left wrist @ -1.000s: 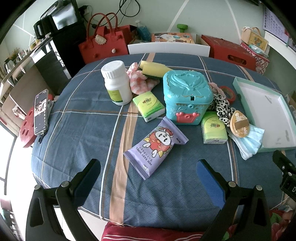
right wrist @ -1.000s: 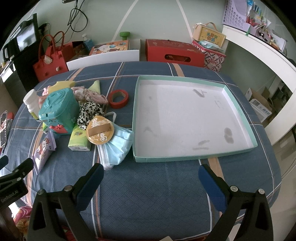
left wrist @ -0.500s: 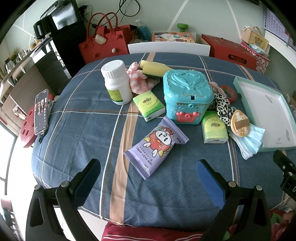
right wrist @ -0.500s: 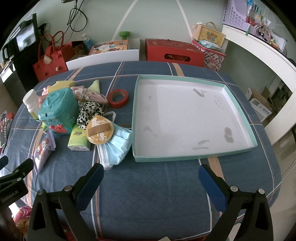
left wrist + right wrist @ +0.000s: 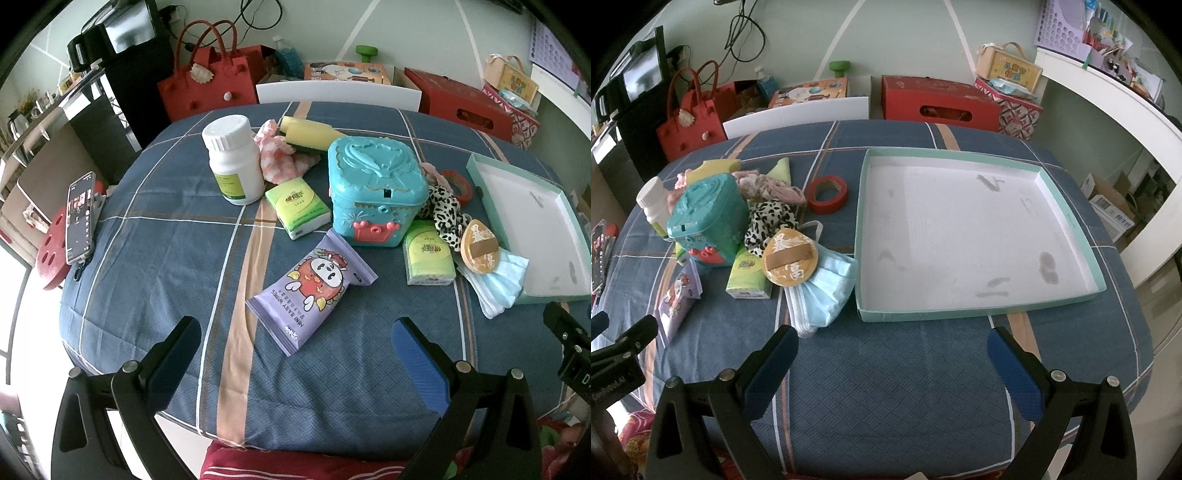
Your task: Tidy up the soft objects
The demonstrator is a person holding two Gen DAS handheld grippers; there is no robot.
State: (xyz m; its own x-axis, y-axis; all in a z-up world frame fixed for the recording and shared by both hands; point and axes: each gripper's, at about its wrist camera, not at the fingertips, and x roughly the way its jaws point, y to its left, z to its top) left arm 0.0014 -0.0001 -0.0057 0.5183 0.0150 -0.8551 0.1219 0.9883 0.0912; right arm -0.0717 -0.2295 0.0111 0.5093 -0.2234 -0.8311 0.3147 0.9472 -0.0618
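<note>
A purple baby-wipes pack (image 5: 312,284) lies in front of my open, empty left gripper (image 5: 295,354). Around a teal plastic box (image 5: 375,192) lie two green tissue packs (image 5: 297,206) (image 5: 428,260), a pink cloth (image 5: 280,158), a leopard scrunchie (image 5: 443,212), an orange powder puff (image 5: 480,253) and blue face masks (image 5: 498,282). In the right wrist view the masks (image 5: 823,291) and the puff (image 5: 790,256) lie left of an empty mint-rimmed tray (image 5: 960,312). My right gripper (image 5: 892,363) is open and empty, near the table's front edge.
A white pill bottle (image 5: 232,162), a yellow sponge (image 5: 310,133) and a red tape roll (image 5: 827,194) share the blue plaid tablecloth (image 5: 166,251). A phone (image 5: 78,218) hangs off the left edge. Red bags and boxes stand behind the table.
</note>
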